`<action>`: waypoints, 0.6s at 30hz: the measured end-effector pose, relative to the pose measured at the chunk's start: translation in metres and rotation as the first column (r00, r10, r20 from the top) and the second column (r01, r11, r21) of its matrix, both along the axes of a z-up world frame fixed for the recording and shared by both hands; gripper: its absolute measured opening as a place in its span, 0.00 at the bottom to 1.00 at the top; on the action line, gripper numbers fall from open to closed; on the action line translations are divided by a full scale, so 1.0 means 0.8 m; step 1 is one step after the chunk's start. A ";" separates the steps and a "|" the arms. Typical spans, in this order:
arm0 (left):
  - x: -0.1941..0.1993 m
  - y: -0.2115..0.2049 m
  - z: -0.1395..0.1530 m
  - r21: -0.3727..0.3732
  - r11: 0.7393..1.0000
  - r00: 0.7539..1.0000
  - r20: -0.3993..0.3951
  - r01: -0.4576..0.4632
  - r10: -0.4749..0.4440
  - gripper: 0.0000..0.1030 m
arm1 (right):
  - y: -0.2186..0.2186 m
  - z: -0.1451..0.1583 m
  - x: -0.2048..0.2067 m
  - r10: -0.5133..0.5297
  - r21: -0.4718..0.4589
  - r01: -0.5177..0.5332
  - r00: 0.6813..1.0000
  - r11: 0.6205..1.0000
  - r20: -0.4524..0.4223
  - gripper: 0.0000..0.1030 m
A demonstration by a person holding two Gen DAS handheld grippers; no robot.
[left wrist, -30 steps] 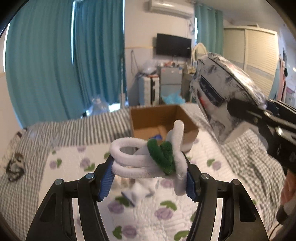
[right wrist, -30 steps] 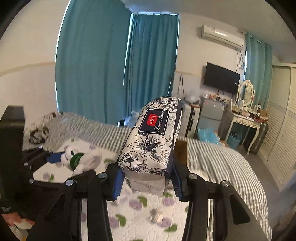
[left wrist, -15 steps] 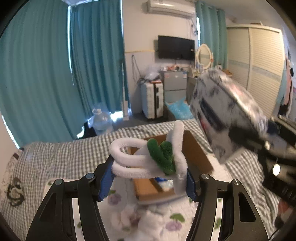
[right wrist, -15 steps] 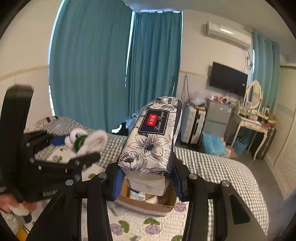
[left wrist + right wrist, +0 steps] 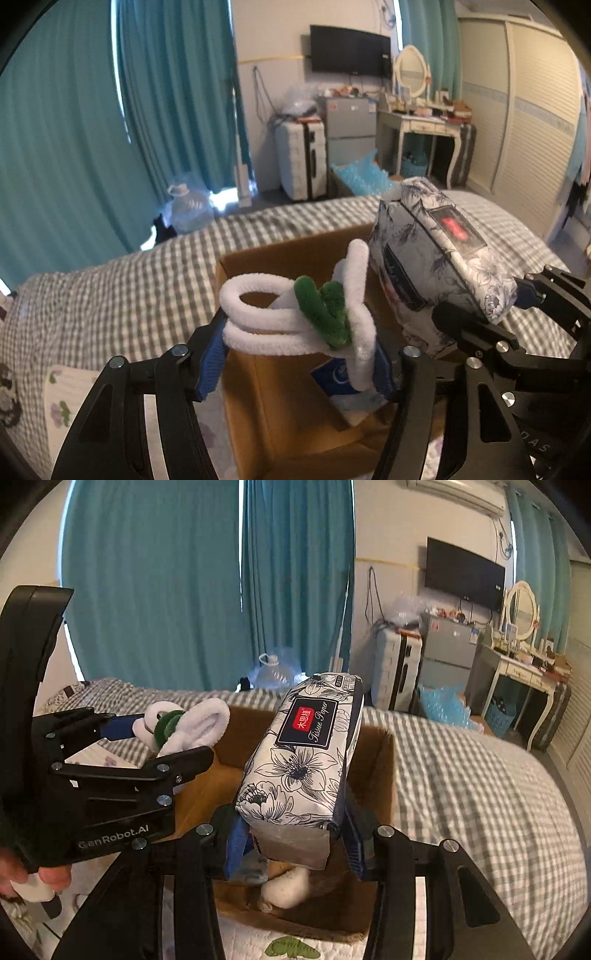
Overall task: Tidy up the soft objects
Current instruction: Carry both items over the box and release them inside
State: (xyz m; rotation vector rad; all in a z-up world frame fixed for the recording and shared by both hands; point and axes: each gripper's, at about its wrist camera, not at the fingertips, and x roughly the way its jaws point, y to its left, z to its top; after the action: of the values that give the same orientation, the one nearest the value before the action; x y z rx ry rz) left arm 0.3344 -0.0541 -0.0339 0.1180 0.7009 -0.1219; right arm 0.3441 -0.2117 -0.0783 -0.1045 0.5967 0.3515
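From the left wrist view, the left gripper (image 5: 295, 350) has black plastic arms with ribbed blue pads. Its jaws have just been opening, yet the fluffy white terry-cloth plush toy with green fuzzy loops (image 5: 295, 314) is between them, looped and rope-like, both pads touching its sides. It hangs above the open brown cardboard box (image 5: 280, 406), whose smooth inner walls show a dark blue item with a round white mark too small to read. The box sits on the bed with a grey-and-white checked cover (image 5: 129, 280). To the right, the right gripper (image 5: 476, 314) clasps the soft glossy tissue pack printed with black-and-white flowers (image 5: 436, 266); its red label is blurred here.

From the right wrist view, the right gripper (image 5: 291, 834) clenches the tissue pack (image 5: 299, 760) at its lower end, over the box (image 5: 384, 775). The dark label carries a red patch with Chinese characters and the script "Tissue Paper". Inside the box lies a rounded white soft thing (image 5: 286, 888). At left, the left gripper (image 5: 162, 738), marked "GenRobot.AI" on its black body, grasps the plush toy (image 5: 192, 723) above the box's left edge. A white quilt with stitched green leaves (image 5: 288, 949) lies before the box.
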 end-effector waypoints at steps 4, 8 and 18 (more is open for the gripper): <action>0.005 0.001 -0.011 -0.006 1.000 0.999 -0.040 -0.018 0.018 0.72 | -0.002 -0.011 -0.002 -0.039 0.002 0.039 0.999 0.999 0.027 0.64; -0.002 -0.001 0.006 0.035 0.999 0.999 -0.027 -0.037 0.038 0.72 | -0.013 0.003 -0.013 -0.049 0.041 0.048 0.998 0.998 0.046 0.75; -0.054 -0.016 0.103 0.025 1.000 0.997 0.070 0.011 -0.013 0.73 | -0.042 0.099 -0.087 -0.088 0.026 0.085 0.988 0.996 0.126 0.83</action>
State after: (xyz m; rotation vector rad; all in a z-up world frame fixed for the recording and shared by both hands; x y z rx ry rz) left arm 0.2912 -0.0671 0.0485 0.1495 0.6323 -0.1201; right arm 0.2741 -0.2455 0.0009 -0.0806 0.4700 0.2648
